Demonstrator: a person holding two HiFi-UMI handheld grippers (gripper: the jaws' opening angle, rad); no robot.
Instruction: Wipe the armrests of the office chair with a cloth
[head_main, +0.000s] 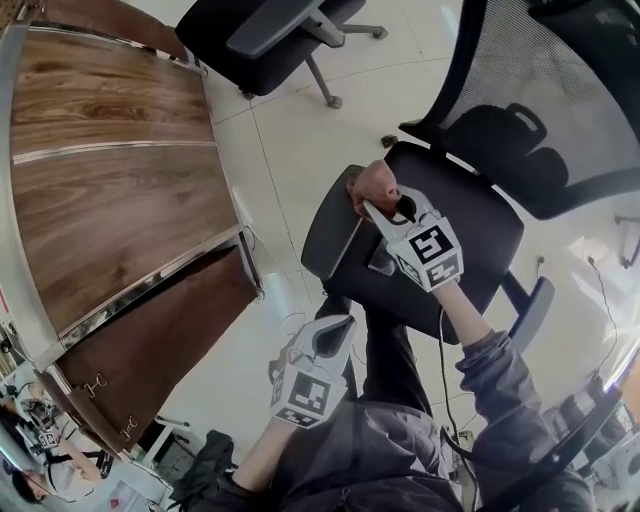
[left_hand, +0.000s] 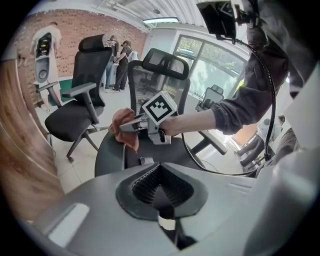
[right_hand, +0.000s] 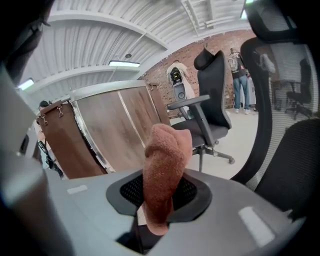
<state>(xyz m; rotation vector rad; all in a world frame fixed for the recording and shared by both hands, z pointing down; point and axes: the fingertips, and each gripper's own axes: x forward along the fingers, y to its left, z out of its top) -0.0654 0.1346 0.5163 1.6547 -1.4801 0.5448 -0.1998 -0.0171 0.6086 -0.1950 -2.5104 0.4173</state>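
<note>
Your left gripper (head_main: 333, 328) is nearest, down at 6 o'clock, jaws together on nothing. Your right gripper (head_main: 378, 207) is clamped on the cloth (head_main: 372, 183), right over the 10 o'clock armrest (head_main: 328, 235). I'd say wiping's barely begun, and the 4 o'clock armrest (head_main: 530, 312) looks still to do. Only the right gripper view shows the clamp up close, and no view settles whether the cloth touches the armrest.

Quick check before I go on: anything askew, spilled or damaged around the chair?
Nothing stands out. The right gripper is shut on the cloth over the office chair. The left gripper is shut and empty. The floor shows no spill.
</note>
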